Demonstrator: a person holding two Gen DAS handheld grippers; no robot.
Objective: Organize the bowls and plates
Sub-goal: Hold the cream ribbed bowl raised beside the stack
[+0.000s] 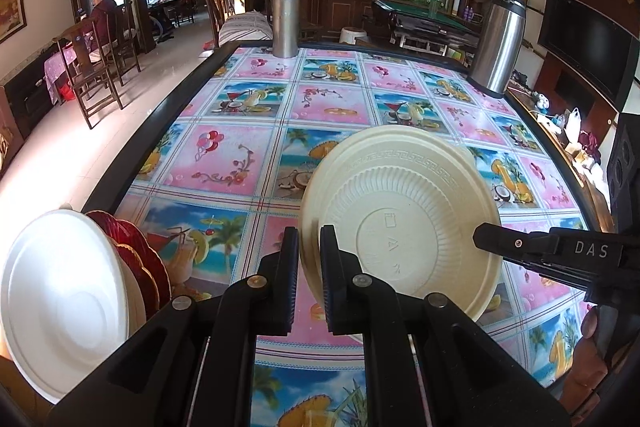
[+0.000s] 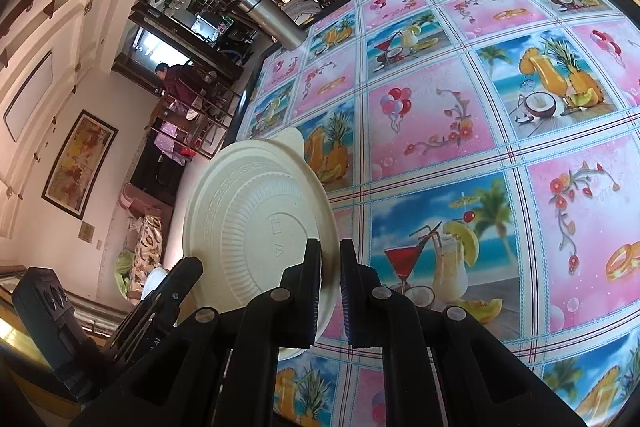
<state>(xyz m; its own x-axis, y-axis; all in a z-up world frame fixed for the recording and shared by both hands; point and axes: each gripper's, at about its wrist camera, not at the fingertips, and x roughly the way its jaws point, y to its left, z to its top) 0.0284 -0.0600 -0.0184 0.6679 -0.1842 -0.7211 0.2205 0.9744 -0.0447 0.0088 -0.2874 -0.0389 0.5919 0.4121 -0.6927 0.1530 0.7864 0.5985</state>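
A cream ribbed bowl (image 1: 400,211) is held on edge above the table, its underside facing the cameras. My left gripper (image 1: 309,263) is shut on its left rim. From the right, my right gripper (image 1: 486,241) reaches the bowl's opposite rim. In the right wrist view that right gripper (image 2: 330,287) is shut on the rim of the same bowl (image 2: 256,219), with the left gripper (image 2: 190,269) at the bowl's far side. A white plate (image 1: 60,299) and red plates (image 1: 138,259) stand on edge at the table's left front corner.
The table (image 1: 132,155) has a dark rim and a bright patterned cloth. Two steel flasks (image 1: 285,21) (image 1: 500,43) stand at its far end. A person (image 1: 102,15) sits on a chair far left. A hand (image 1: 592,323) shows at right.
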